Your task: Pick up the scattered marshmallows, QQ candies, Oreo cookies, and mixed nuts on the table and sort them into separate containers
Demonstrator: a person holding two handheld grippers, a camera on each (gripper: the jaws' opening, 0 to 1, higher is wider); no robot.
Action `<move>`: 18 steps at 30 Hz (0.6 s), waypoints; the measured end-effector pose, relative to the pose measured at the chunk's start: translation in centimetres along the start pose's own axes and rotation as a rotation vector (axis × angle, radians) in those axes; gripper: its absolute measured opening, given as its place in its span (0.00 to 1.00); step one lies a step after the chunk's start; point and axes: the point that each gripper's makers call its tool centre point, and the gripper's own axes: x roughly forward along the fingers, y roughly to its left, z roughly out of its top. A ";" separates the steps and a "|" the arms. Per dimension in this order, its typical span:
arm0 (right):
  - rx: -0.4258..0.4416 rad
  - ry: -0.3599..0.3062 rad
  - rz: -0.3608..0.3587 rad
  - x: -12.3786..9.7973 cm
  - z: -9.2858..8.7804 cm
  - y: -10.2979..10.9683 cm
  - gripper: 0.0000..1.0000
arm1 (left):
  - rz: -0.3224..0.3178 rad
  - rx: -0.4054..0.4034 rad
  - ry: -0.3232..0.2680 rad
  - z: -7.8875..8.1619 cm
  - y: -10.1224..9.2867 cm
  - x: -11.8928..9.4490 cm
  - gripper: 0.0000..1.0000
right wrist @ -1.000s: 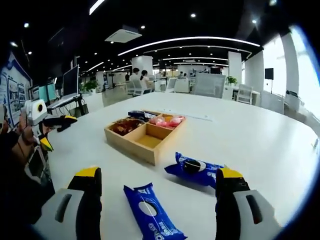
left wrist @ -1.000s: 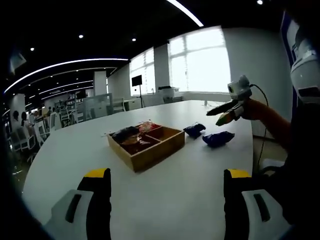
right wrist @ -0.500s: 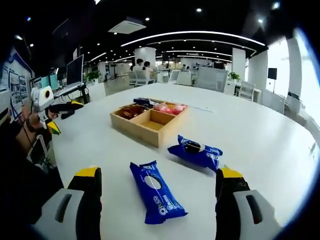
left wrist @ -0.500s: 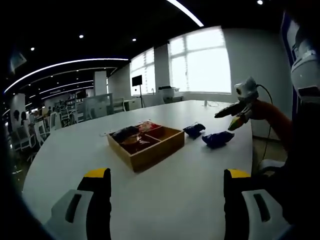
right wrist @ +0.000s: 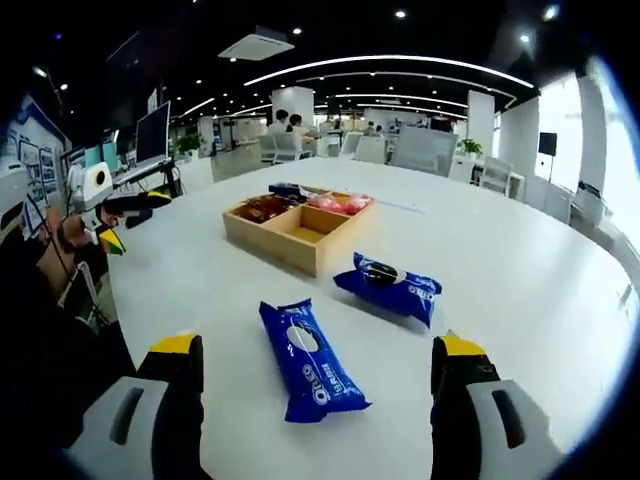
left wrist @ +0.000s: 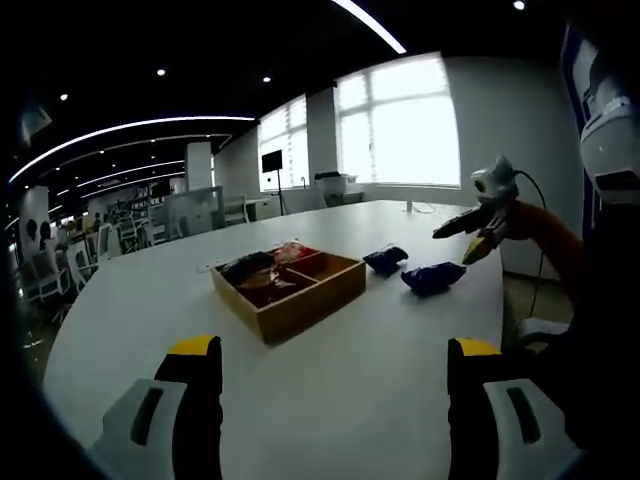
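Left gripper point(left wrist: 333, 400) spread wide and idle over bare bench point(left wrist: 330, 370), wooden tray point(right wrist: 298, 226) mid-bench, two Oreo packs point(right wrist: 311, 358) point(right wrist: 389, 287) lying before wide-set right gripper point(right wrist: 317, 400), likely lined up for pickup.

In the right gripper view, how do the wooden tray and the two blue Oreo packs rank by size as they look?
1. Wooden tray, widest though farthest.
2 and 3. Near Oreo pack and far Oreo pack: they look alike in size; the near one looks slightly longer, but it lies closer to the camera, so no ranking.
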 end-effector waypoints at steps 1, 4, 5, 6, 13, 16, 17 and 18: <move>-0.003 0.005 -0.001 0.1 -0.1 0.0 0.90 | 0.001 0.001 0.001 0.0 0.0 0.0 0.97; -0.010 0.018 0.003 0.2 -0.4 0.1 0.90 | 0.001 -0.001 -0.001 0.0 0.1 0.0 0.97; -0.014 0.018 0.008 0.2 -0.5 0.2 0.90 | 0.000 -0.001 0.000 0.0 0.1 0.0 0.97; -0.015 0.015 0.010 0.3 -0.4 0.2 0.90 | 0.000 0.000 0.003 -0.1 0.1 0.1 0.97; -0.001 -0.004 -0.002 0.6 -0.2 -0.2 0.90 | 0.001 0.004 0.011 -0.3 0.1 0.1 0.97; -0.005 0.007 0.005 0.9 -0.5 0.0 0.90 | 0.000 0.006 0.011 -0.3 0.1 0.2 0.97; -0.006 0.010 0.007 0.9 -0.6 0.0 0.90 | 0.000 0.006 0.011 -0.3 0.1 0.2 0.97; -0.007 0.013 0.009 1.0 -0.7 0.1 0.90 | -0.001 0.007 0.011 -0.3 0.1 0.2 0.97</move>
